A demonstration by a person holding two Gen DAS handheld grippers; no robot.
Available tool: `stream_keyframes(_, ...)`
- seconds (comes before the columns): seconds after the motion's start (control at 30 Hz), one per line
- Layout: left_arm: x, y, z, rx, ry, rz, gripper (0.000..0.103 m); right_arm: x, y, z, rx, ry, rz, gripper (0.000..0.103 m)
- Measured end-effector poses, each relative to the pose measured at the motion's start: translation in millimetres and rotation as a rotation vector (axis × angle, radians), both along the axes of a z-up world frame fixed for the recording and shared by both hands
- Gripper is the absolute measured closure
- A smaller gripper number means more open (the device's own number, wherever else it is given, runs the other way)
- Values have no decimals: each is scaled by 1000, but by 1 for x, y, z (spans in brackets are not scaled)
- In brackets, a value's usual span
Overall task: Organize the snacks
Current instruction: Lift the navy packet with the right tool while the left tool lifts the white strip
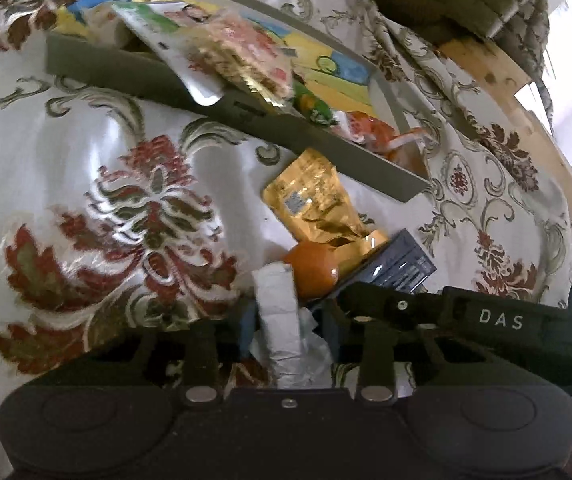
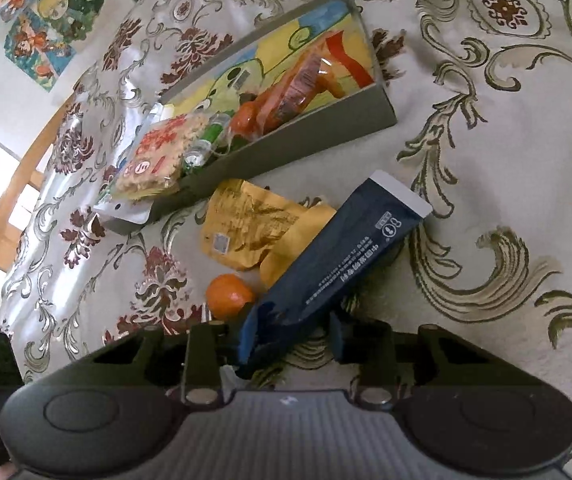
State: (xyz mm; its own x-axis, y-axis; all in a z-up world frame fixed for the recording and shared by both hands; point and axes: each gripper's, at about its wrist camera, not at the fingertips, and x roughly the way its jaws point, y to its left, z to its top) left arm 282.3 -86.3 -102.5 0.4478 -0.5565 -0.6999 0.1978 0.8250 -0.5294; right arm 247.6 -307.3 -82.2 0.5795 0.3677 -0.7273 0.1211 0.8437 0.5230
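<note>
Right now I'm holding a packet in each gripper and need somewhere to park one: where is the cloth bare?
Bare tablecloth lies right of the grey box and beyond the navy packet. Crowded: gold pouch and orange cluster just before the box, which is itself piled with snacks.

Bare tablecloth (image 2: 486,160) lies right of the crowded box (image 2: 382,108).

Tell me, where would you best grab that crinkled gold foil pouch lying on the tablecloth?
Probably by its free top edge nearest the grey tray, coming from above: the crinkled gold foil pouch lies flat, and its lower corner is tucked under the dark blue packet.
</note>
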Motion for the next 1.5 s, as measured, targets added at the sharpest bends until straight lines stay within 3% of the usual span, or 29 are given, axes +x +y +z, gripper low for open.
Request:
stream_keyframes(0.07,-1,8,-1,-24,32,26,79,-1,-1,0,16,-4,-6,73)
stream_keyframes(0.2,-7,22,-5,-62,77,59,81,-3,-1,3,28,6,5,79)
stream_keyframes(0.53,-22,31,8,-57,37,80,82,-19,9,23,15,-79,33,87)
stream_keyframes(0.87,-35,31,42,-52,-132,90,82,-30,10,41,-4,-170,46,92)
stream_keyframes(1.27,-32,38,64,-84,-213,111,82,-45,8,73,-4,-338,38,94)
stream_keyframes(1.5,-3,22,92,5,-318,93,82,-29,-10,92,43,-470,-33,94)
